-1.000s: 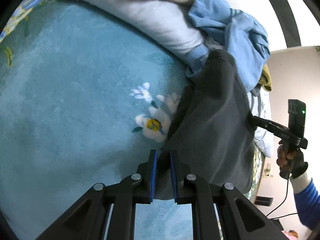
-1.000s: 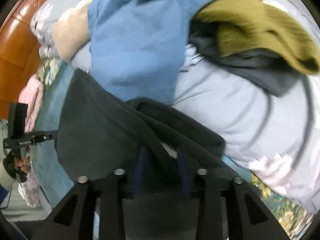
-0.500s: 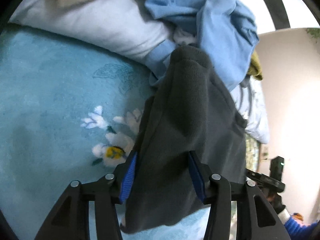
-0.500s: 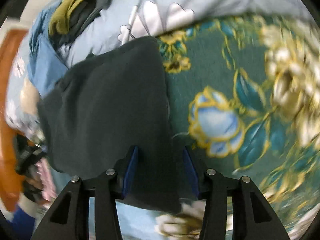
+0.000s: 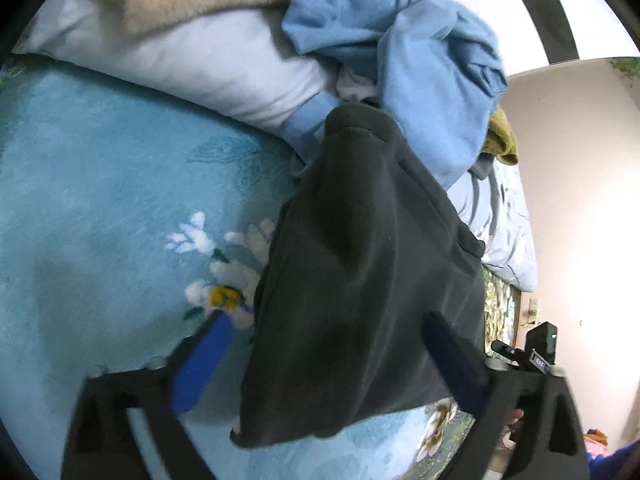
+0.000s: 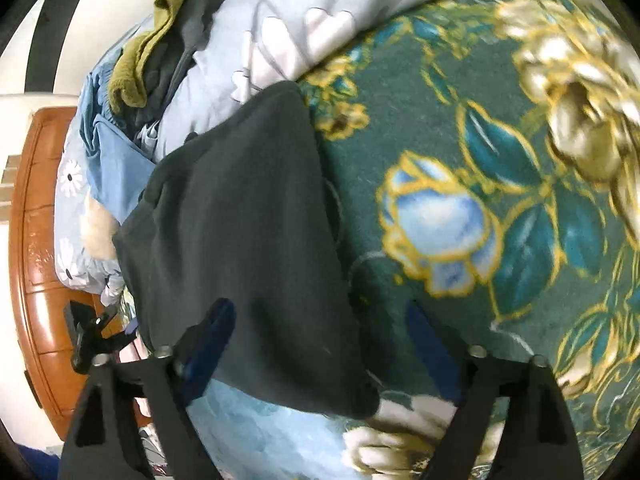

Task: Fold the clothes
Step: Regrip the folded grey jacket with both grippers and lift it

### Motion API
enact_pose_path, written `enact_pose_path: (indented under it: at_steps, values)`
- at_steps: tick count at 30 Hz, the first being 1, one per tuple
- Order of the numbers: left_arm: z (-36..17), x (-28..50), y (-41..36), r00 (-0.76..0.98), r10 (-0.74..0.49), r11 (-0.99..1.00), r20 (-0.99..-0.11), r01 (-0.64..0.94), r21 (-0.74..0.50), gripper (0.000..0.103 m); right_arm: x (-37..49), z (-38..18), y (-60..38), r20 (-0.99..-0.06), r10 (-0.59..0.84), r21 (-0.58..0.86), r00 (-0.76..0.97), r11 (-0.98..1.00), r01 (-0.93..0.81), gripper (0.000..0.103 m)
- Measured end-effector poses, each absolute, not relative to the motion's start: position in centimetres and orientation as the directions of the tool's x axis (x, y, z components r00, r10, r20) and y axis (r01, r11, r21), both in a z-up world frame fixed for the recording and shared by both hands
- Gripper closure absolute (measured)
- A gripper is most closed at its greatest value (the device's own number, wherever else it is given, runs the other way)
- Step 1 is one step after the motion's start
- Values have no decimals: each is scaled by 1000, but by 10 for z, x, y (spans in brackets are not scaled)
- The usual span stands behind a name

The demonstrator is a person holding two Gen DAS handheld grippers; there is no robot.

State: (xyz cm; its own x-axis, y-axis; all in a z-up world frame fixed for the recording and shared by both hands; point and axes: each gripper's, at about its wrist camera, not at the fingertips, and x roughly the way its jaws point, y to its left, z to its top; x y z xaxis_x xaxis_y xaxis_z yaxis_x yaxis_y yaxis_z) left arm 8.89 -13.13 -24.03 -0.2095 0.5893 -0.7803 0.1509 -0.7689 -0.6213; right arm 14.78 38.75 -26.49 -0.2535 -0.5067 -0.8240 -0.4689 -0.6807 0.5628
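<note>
Dark fleece (image 5: 360, 280) lies flat on the blanket (image 5: 100, 200), far end against the blue garment (image 5: 432, 80) pile. Left gripper (image 5: 328, 364): jaws wide, holding nothing, straddling fleece. Right gripper (image 6: 320, 352): jaws wide, holding nothing, over the fleece edge (image 6: 248, 240).

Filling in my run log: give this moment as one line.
left gripper: open | right gripper: open | dark grey garment: released, lying on floral blanket
</note>
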Motion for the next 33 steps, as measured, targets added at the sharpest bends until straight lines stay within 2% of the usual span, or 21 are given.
enact_pose_path:
  at_steps: [8, 10, 15, 21, 26, 33]
  values:
    - [-265, 127, -142, -131, 640, -736, -758, 181, -652, 0, 185, -289, 419, -736, -594, 656, -325, -507, -559, 11]
    - [-270, 129, -138, -115, 657, -726, -745, 168, -667, 0, 178, -290, 420, -710, -612, 685, -347, -486, -543, 2]
    - [-285, 106, -119, -62, 707, -695, -704, 119, -709, 0, 148, -297, 408, -640, -686, 754, -345, -473, -457, 1]
    - [-293, 81, -89, 35, 692, -722, -721, 24, -691, 0, 91, -298, 378, -635, -721, 768, -277, -553, -323, 0]
    - [-297, 69, -82, 61, 669, -740, -740, -34, -672, 0, 80, -302, 378, -641, -733, 763, -230, -573, -300, 0]
    - [-301, 61, -86, 77, 699, -714, -711, 13, -700, 0, 77, -302, 378, -644, -735, 758, -212, -573, -313, 0]
